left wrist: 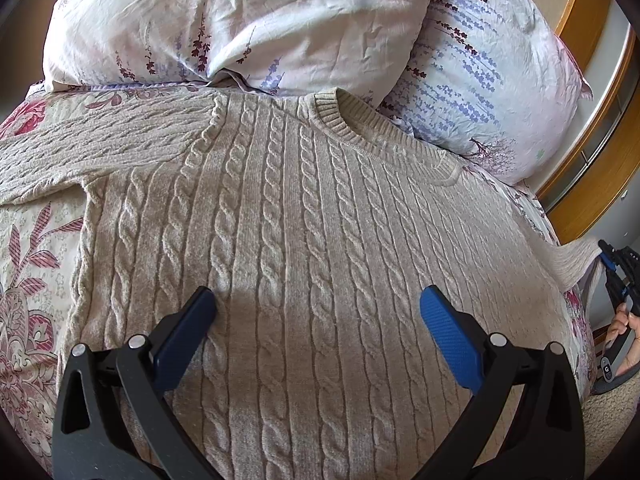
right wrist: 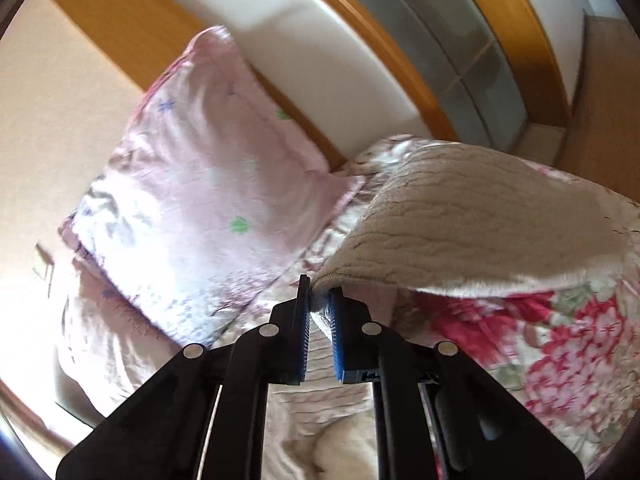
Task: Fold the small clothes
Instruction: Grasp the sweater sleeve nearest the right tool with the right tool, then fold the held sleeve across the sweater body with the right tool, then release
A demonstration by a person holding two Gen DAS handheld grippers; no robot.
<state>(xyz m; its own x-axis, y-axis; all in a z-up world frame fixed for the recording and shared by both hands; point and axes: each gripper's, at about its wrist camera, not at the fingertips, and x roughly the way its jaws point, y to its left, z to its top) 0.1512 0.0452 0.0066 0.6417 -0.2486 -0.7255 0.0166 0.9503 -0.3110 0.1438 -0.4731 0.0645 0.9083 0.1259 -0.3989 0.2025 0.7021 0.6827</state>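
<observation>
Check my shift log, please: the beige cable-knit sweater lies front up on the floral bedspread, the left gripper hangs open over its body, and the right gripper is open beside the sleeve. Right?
One detail is off. The right gripper is not open: the right wrist view shows it shut on the sleeve. The sweater does lie front up on the bedspread, with the left gripper open over its body.

1. I see the sweater (left wrist: 288,208) as thick beige cable knit, soft and matt, with a ribbed collar.
2. The pillows (left wrist: 240,16) look like thin, creased cotton with printed flowers, faintly shiny.
3. The bedspread (left wrist: 36,264) under the sweater is quilted printed cloth.
4. My left gripper (left wrist: 318,300) has matt black plastic arms, silvery metal pins, and blue pads (left wrist: 448,328) with a fine grippy texture.
5. The right gripper (right wrist: 320,300) shows ridged blue pads pinching knit.
6. The headboard (right wrist: 384,40) is smooth varnished wood.
</observation>
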